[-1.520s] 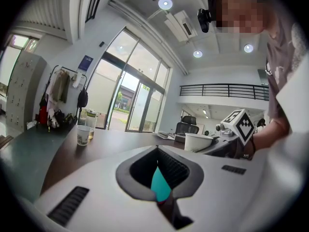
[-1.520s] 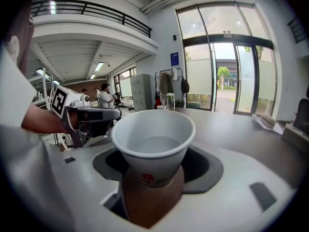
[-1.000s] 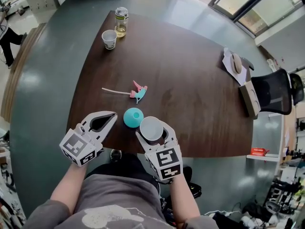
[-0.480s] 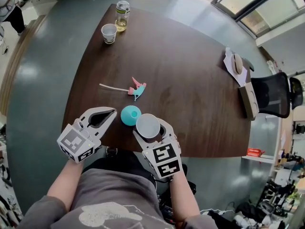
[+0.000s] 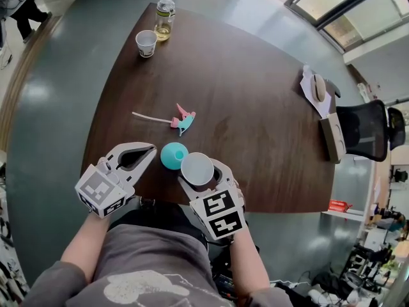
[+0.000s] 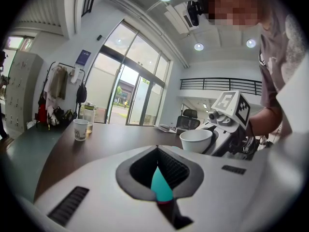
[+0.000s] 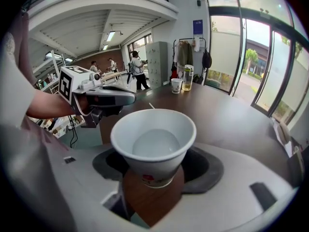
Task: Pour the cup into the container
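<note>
I am gripping the white paper cup (image 5: 197, 170) in my right tool (image 5: 200, 169). Its jaws are standing wide around the cup's sides and pressing on it. The cup is sitting upright in the grip with clear liquid lying in its bottom, near the edge of the dark table (image 5: 255, 107) closest to me. The teal container (image 5: 172, 155) is standing on the table just left of the cup, between my two tools; seen from my head, the cup's rim is overlapping the container's edge. I am holding my left tool (image 5: 147, 152) just beside the container, its jaws closed together on nothing and its tip pointing toward the teal side. At the far end of the table a second paper cup (image 5: 146, 43) and a jar (image 5: 164, 19) are standing side by side.
</note>
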`<state>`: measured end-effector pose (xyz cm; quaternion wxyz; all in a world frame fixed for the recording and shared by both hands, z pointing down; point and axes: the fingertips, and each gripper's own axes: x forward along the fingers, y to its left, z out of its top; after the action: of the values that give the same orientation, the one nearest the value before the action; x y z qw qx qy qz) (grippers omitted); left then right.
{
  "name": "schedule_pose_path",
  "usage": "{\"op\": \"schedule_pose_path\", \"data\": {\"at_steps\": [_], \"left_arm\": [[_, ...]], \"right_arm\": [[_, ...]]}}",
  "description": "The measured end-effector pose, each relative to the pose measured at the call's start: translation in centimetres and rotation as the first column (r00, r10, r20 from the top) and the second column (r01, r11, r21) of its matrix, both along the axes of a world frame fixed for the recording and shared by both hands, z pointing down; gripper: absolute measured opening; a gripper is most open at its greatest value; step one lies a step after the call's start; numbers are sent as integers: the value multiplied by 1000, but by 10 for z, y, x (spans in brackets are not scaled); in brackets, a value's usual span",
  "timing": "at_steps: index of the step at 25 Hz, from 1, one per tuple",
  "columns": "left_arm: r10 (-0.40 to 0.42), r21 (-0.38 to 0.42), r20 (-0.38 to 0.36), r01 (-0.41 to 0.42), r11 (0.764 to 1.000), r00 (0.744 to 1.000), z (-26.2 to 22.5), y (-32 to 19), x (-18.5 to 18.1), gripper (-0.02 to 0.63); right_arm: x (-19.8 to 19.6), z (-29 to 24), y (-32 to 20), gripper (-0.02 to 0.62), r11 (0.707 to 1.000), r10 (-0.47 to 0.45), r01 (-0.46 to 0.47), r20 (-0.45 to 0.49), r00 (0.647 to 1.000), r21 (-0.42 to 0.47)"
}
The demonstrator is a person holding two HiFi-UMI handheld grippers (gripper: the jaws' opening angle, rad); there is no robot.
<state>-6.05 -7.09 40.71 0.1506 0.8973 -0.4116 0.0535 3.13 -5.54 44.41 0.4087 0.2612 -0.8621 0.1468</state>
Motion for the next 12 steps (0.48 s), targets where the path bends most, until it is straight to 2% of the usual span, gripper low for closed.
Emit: {"op": "schedule_pose_path", "data": {"at_steps": [12], "left_arm": [[23, -14, -4, -23, 1000, 1000, 1, -2, 3, 6]], "right_arm": [[3, -4, 2, 291, 997, -66, 61, -112, 992, -45]]}}
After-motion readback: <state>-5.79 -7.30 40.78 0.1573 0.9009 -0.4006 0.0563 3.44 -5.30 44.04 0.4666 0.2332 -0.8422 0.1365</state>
